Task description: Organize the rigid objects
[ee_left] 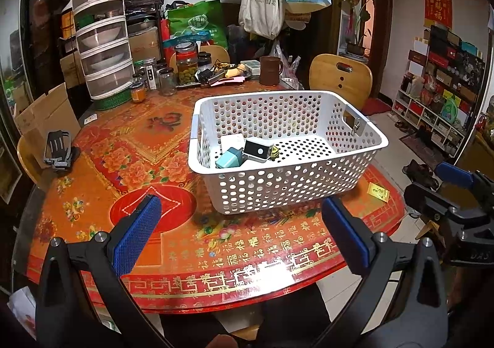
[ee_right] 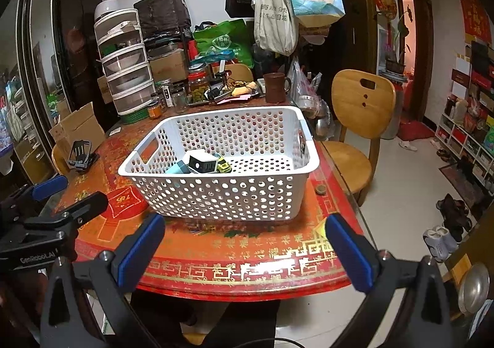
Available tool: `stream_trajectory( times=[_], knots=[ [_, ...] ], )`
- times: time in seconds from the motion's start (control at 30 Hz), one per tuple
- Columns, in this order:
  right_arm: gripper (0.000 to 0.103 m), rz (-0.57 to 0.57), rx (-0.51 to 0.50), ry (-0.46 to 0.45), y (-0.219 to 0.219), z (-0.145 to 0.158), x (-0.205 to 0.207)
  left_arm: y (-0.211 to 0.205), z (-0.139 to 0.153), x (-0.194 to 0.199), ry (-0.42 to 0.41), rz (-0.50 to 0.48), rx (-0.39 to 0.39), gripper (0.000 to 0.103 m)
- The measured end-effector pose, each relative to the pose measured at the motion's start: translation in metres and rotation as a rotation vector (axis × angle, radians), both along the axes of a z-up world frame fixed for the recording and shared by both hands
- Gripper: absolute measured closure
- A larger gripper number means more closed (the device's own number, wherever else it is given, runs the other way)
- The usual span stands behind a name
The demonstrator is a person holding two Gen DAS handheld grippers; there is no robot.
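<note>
A white perforated basket (ee_left: 364, 159) (ee_right: 296, 175) stands on the round red patterned table (ee_left: 173, 255) (ee_right: 247, 258). Inside it lie a teal block (ee_left: 228, 158) (ee_right: 176, 167), a white and black box (ee_left: 258, 150) (ee_right: 202, 162), a flat white piece (ee_left: 231, 141) and a small yellow toy car (ee_right: 223, 165). My left gripper (ee_left: 240, 230) hangs open over the table's near edge, nothing between its blue pads. My right gripper (ee_right: 247, 249) is also open and empty, just short of the basket. A black phone stand (ee_left: 58, 148) (ee_right: 81, 154) sits at the table's left.
Jars (ee_left: 186, 65), a brown mug (ee_left: 270, 70) (ee_right: 275, 87), a stacked white food cover rack (ee_left: 103, 39) and clutter fill the far side. A yellow card (ee_left: 378, 192) and a coin (ee_right: 320, 189) lie right of the basket. A wooden chair (ee_right: 361, 119) stands on the right.
</note>
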State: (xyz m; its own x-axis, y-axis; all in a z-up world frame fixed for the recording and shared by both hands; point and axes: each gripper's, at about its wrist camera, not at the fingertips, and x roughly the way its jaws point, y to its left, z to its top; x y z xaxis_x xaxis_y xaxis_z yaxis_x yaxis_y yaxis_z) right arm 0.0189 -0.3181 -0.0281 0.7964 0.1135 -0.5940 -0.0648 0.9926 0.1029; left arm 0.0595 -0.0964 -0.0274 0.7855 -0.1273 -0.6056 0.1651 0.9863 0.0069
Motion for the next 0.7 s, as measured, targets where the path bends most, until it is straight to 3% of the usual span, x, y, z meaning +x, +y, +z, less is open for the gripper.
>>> stream_trajectory(
  times=[0.7],
  knots=[
    [0.000, 0.010, 0.000, -0.012, -0.0001, 0.0040, -0.0008, 0.0051, -0.0021, -0.0013, 0.005, 0.002, -0.005, 0.001]
  ],
)
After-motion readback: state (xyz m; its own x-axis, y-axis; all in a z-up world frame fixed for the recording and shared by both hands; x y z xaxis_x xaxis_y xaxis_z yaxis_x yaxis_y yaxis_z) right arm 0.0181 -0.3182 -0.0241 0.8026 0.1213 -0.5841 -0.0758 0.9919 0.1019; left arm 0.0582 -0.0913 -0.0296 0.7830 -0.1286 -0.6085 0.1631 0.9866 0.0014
